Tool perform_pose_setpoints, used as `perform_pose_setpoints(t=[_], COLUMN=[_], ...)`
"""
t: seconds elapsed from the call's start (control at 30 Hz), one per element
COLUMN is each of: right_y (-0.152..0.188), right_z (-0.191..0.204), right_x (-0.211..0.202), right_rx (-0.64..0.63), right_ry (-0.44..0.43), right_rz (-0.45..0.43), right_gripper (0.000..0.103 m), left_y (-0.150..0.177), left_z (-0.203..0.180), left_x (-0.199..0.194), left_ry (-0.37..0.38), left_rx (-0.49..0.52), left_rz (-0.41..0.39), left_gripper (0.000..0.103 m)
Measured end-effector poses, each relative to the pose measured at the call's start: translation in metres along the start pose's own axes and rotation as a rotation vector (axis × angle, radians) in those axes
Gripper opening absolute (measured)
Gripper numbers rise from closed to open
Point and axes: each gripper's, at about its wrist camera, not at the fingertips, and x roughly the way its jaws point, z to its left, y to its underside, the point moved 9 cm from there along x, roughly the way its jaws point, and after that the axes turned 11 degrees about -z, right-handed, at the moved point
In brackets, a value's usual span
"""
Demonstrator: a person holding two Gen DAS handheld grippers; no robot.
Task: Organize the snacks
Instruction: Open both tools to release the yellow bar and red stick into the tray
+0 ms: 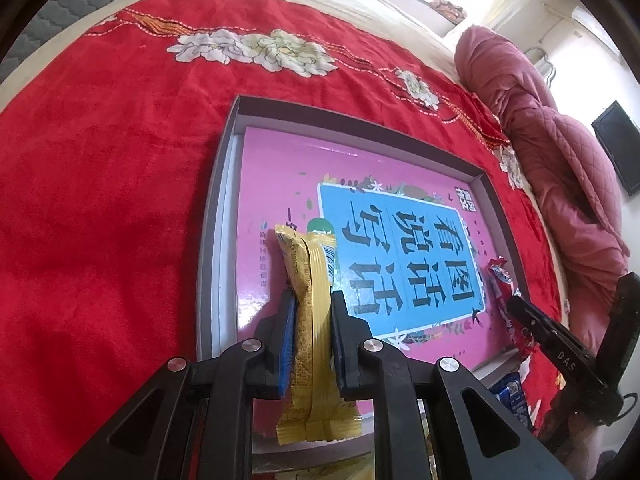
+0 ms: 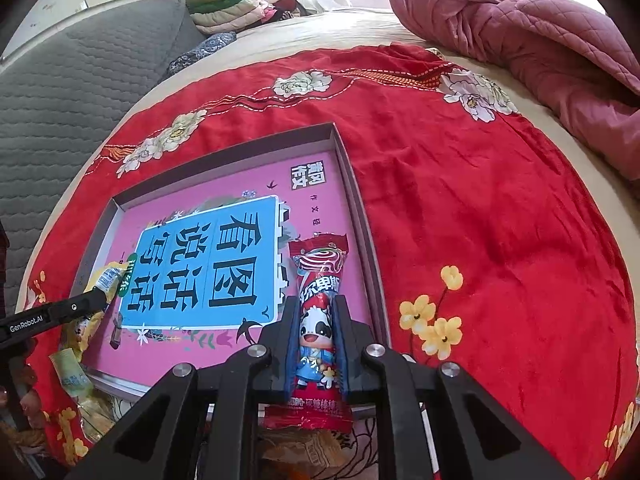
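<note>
My left gripper [image 1: 313,300] is shut on a yellow snack packet [image 1: 310,320], held over the left side of a shallow grey box [image 1: 218,208] lined with a pink and blue printed sheet [image 1: 400,240]. My right gripper [image 2: 316,308] is shut on a red snack packet with a cartoon panda [image 2: 319,320], held over the right side of the same box [image 2: 352,184]. The red packet [image 1: 500,276] and right gripper [image 1: 536,320] show at the right of the left wrist view. The yellow packet [image 2: 105,280] and left gripper [image 2: 80,308] show at the left of the right wrist view.
The box lies on a red flowered blanket [image 2: 480,220] on a bed. A pink quilt [image 2: 540,48] is bunched at the far right, a grey padded headboard [image 2: 80,92] at left. More loose snack packets [image 2: 76,380] lie near the box's near edge, including a blue one [image 1: 512,396].
</note>
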Motion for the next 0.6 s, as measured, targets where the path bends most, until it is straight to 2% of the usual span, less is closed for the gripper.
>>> perform_pose_setpoints(t=[0.13,0.27,0.43,0.5,0.6], right_y=[0.001,0.0,-0.001,-0.001,-0.002], right_z=[-0.002,-0.004,-0.006,-0.007,-0.009], right_x=[-0.002,-0.003,-0.008,-0.01,-0.013], right_rx=[0.007,0.01,0.025,0.031,0.037], right_ry=[-0.003,-0.006,-0.014,-0.017,-0.014], right_rz=[-0.001,-0.001,-0.008,-0.011,-0.018], right_gripper=[0.016,0.017,0.033,0.035,0.035], left_y=[0.001,0.004,0.004,0.003,0.002], left_z=[-0.002,-0.003,-0.002,-0.002,-0.002], left_x=[-0.002,-0.004,-0.009,-0.011,-0.015], left_ry=[0.009,0.012,0.024,0.023,0.024], left_rx=[0.005,0.013,0.008,0.009,0.008], left_rz=[0.012,0.029,0.035,0.032,0.029], left_gripper=[0.021,0.031,0.04,0.046,0.049])
